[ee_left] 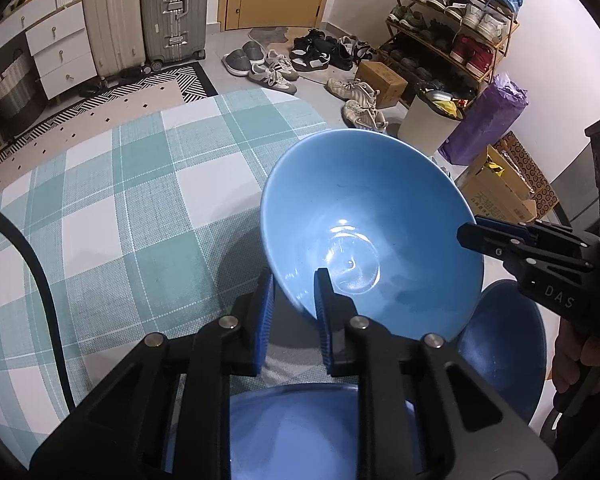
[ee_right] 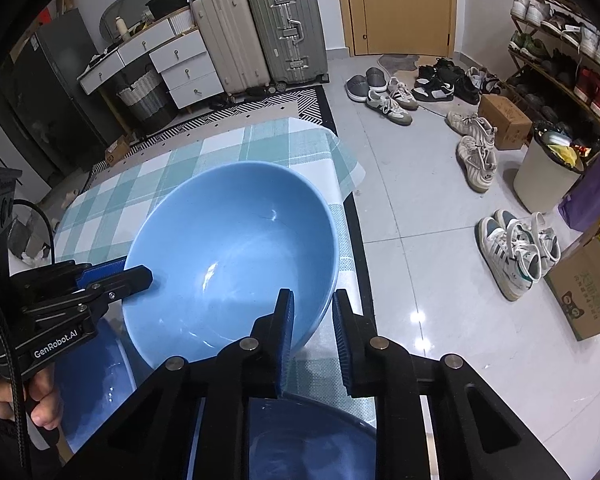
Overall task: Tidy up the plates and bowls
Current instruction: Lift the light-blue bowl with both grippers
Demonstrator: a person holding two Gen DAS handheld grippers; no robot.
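The light blue bowl (ee_left: 370, 232) is held tilted above the counter (ee_left: 120, 184), gripped at 2 points on its rim. The left tongs (ee_left: 294, 300) are narrow and clamped on the near rim, 1 blue pad outside the wall and 1 inside. The right tongs (ee_right: 312, 332) are likewise narrow and clamped on the rim at the bowl's right side, with the wall passing between the pads. In the left wrist view the right tongs reach the bowl's right edge; in the right wrist view the left tongs (ee_right: 130, 274) reach its left edge.

A dark blue plate (ee_left: 292, 432) lies directly beneath the left tongs at the near edge of the frame. A second dark blue dish (ee_left: 504, 344) sits just right of it, partly under the bowl.

The checked cloth covers the counter; its left and far portions are bare. The counter's right edge runs close beside the bowl, with tiled floor (ee_right: 428, 240) beyond. Shoes (ee_right: 476, 156), a bin (ee_right: 544, 176) and cardboard boxes (ee_right: 588, 292) stand on that floor, well apart from the counter.
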